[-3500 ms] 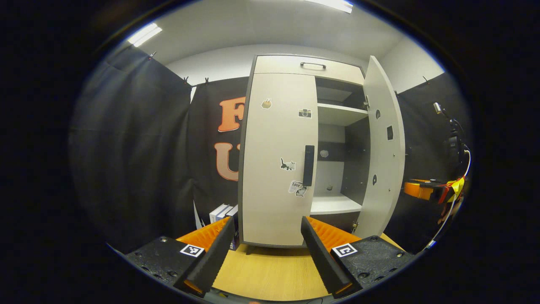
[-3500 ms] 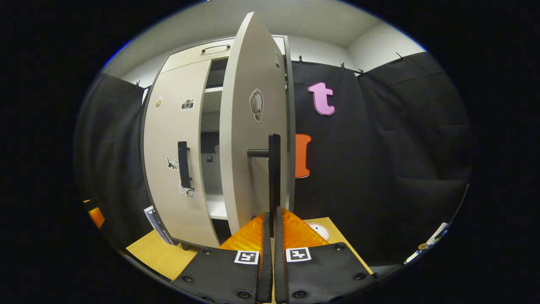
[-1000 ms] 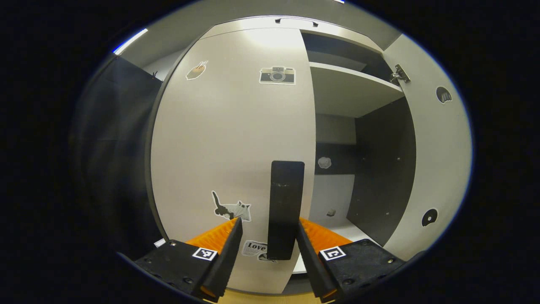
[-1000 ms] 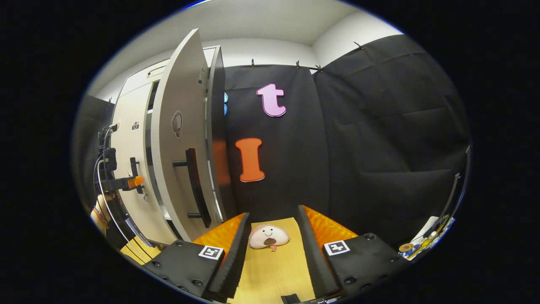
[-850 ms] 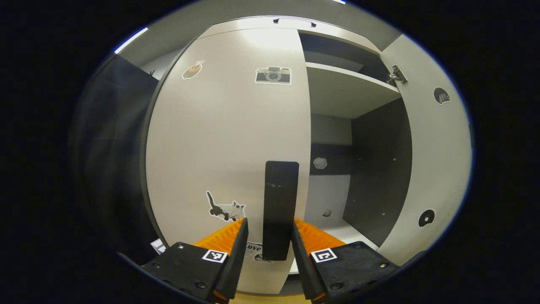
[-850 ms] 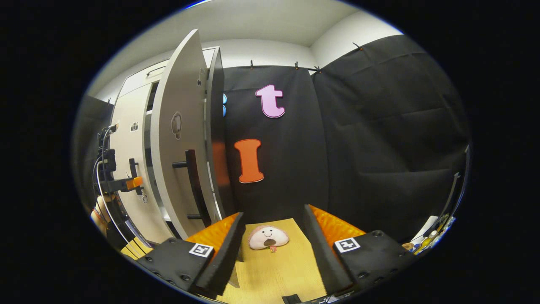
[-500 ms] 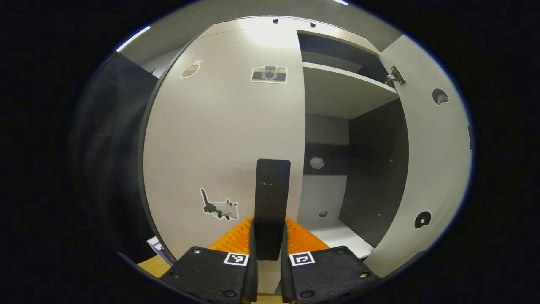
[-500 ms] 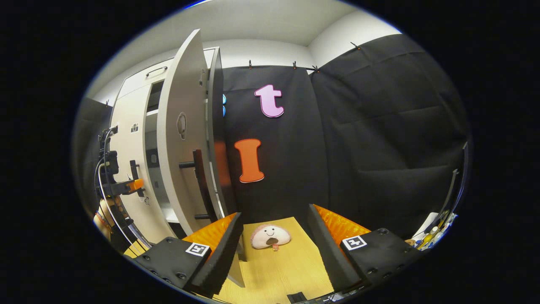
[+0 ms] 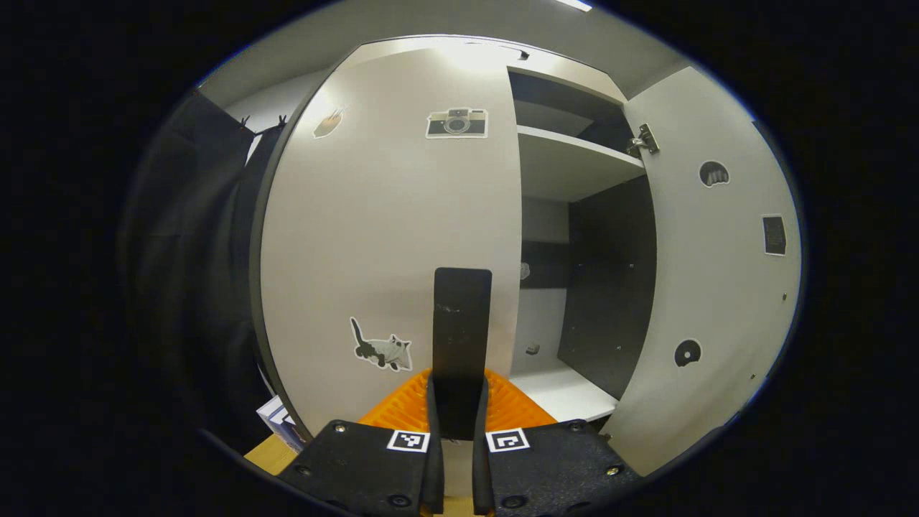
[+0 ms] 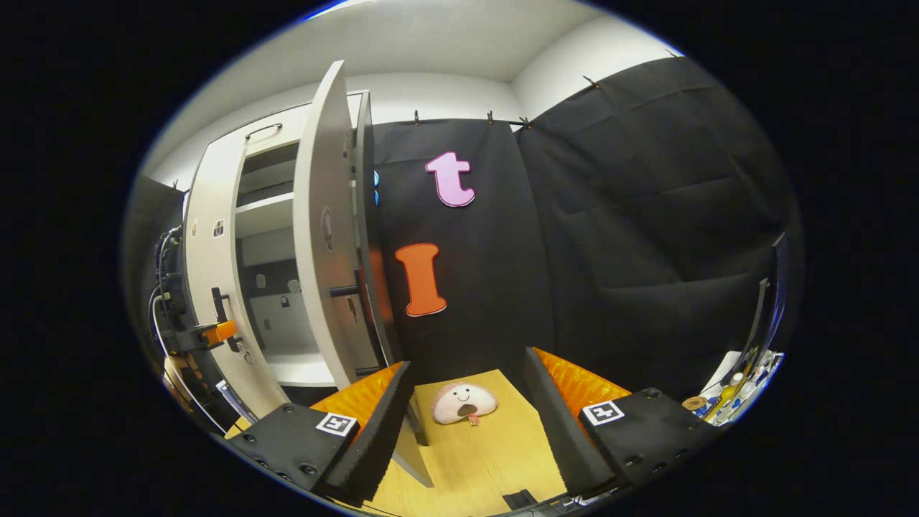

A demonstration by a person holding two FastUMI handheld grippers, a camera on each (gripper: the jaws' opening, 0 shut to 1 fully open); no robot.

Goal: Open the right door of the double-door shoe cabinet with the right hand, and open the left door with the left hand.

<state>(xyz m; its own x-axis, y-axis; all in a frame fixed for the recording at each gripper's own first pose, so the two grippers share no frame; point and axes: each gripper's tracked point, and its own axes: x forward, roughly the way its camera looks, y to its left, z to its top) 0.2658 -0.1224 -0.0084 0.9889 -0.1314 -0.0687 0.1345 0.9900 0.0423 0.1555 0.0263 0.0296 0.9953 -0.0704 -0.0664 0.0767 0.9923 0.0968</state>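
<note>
A booth hung with black cloth held a pale shoe cabinet (image 9: 402,215) standing on a wooden table (image 10: 474,445).

In the left gripper view, your left gripper (image 9: 454,459) sat close against the cabinet's left door (image 9: 388,237), its two fingers pressed together on the lower end of that door's upright black handle (image 9: 462,330). The left door carried a camera sticker (image 9: 456,123) near its top and a cat sticker (image 9: 380,350) just left of the handle. To the right, the right door (image 9: 718,273) stood swung wide, baring a white shelf (image 9: 574,161) and the dark inner wall.

In the right gripper view, your right gripper (image 10: 467,431) hung over the table with its fingers well apart, gripping nothing. A small pink plush with a smiling face (image 10: 464,402) lay on the table between them, farther off. The right door (image 10: 327,244) stood open at far left, edge toward you, its handle (image 10: 359,316) untouched. Beyond it, your left gripper (image 10: 208,332) met the left door's handle (image 10: 217,310).
</note>
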